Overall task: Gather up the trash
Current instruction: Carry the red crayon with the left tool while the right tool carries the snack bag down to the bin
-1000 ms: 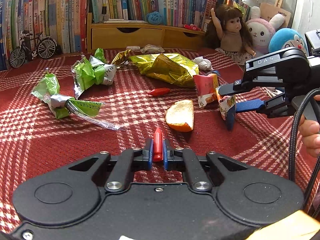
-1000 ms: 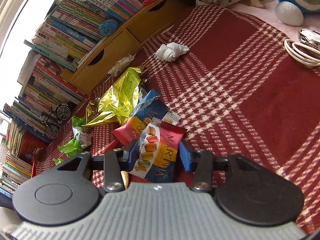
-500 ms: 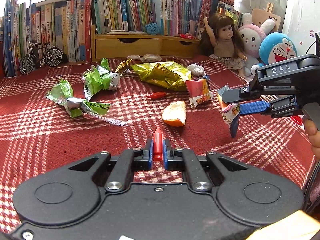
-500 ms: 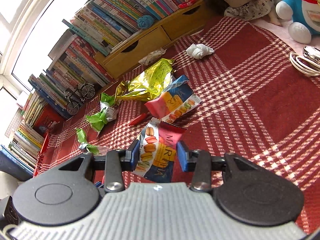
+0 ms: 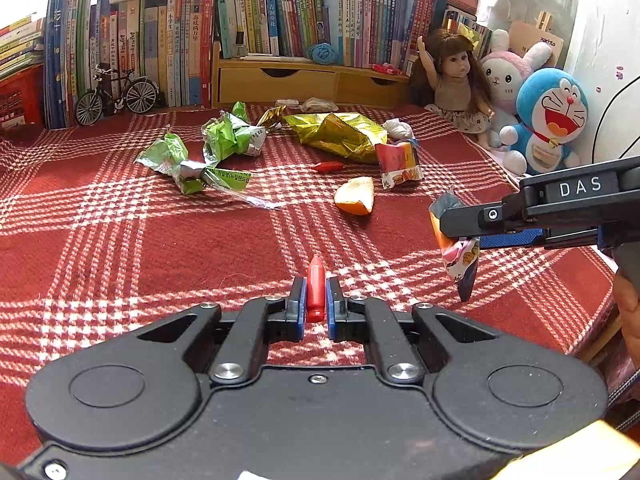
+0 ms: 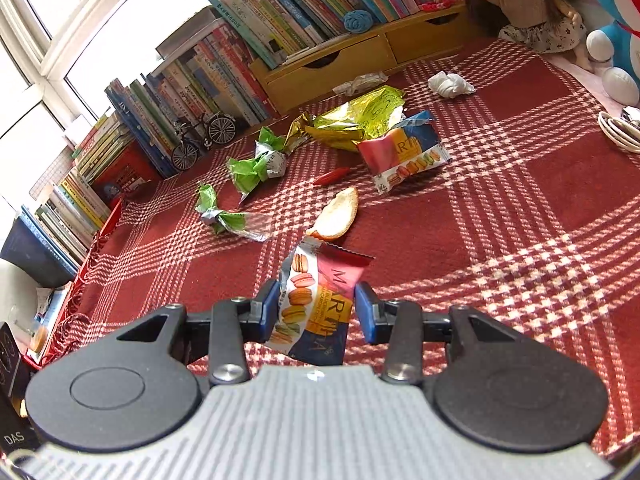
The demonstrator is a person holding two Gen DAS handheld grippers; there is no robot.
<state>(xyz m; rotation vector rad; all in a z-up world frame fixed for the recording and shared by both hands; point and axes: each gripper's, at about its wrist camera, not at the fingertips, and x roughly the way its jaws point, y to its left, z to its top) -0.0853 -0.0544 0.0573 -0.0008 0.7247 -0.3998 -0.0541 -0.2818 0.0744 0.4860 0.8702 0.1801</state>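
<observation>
My left gripper [image 5: 315,294] is shut on a small red wrapper [image 5: 315,286] held above the red checked cloth [image 5: 120,248]. My right gripper [image 6: 316,304] is shut on a macaron snack wrapper [image 6: 316,304], which hangs off the cloth; in the left wrist view the right gripper [image 5: 460,236] comes in from the right with the wrapper [image 5: 460,258] dangling. Still lying on the cloth are a second macaron wrapper [image 5: 398,164], an orange peel [image 5: 356,200], another red wrapper [image 5: 328,166], a gold bag [image 5: 340,134], green wrappers [image 5: 232,138] and a white tissue [image 5: 398,129].
Books [image 5: 260,36] and a wooden drawer unit [image 5: 308,84] line the back. A toy bicycle [image 5: 116,94] stands back left. A doll [image 5: 456,80] and plush toys [image 5: 548,120] sit at the back right. A white cable [image 6: 618,130] lies at the right edge.
Both grippers have pulled back and up from the litter with their loads. The macaron wrapper has come away from the pile and now hangs well in front of the orange peel.
</observation>
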